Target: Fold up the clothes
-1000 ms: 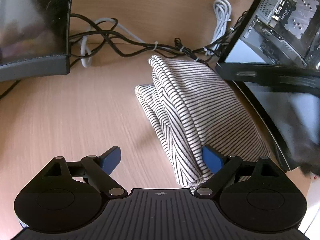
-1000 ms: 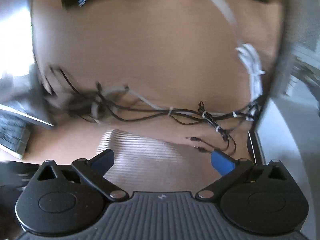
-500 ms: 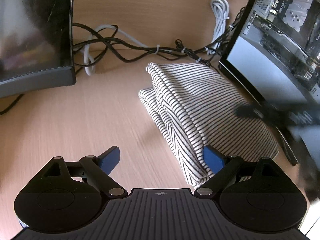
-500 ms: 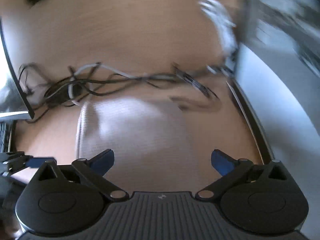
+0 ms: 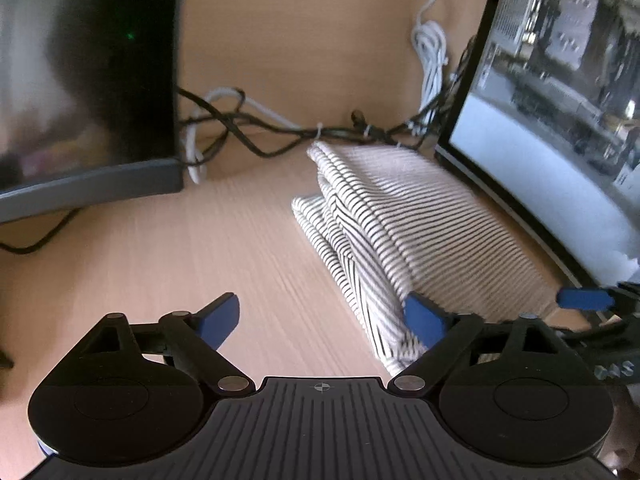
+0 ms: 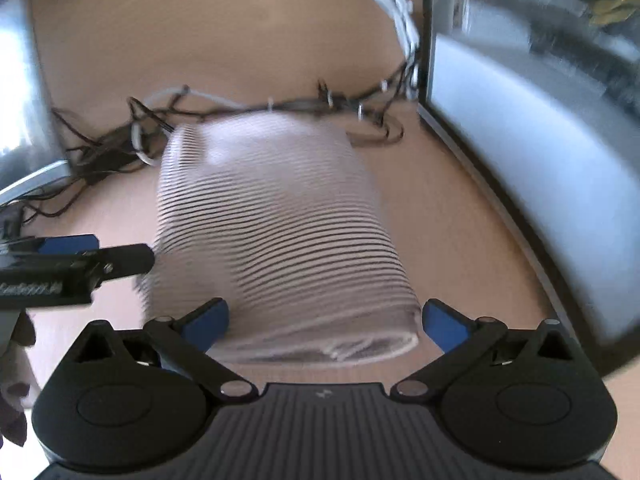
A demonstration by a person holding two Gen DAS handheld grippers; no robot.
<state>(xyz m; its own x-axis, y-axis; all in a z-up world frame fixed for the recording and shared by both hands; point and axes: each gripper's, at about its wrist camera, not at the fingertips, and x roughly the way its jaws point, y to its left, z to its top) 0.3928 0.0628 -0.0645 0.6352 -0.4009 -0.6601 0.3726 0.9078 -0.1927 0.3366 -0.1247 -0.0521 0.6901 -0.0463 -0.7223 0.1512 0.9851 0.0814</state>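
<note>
Striped shirt (image 6: 276,232) folded, right edge near monitor (image 6: 540,184).

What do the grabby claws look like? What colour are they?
Both look the same. The left gripper and the right gripper each have a black ribbed body with a tiny round mark in the middle, two big black round discs, black bars joined by silver pins, and blue fingertips. From the side, one shows white lettering, too blurred to read. No cables or sleeves show.
</note>
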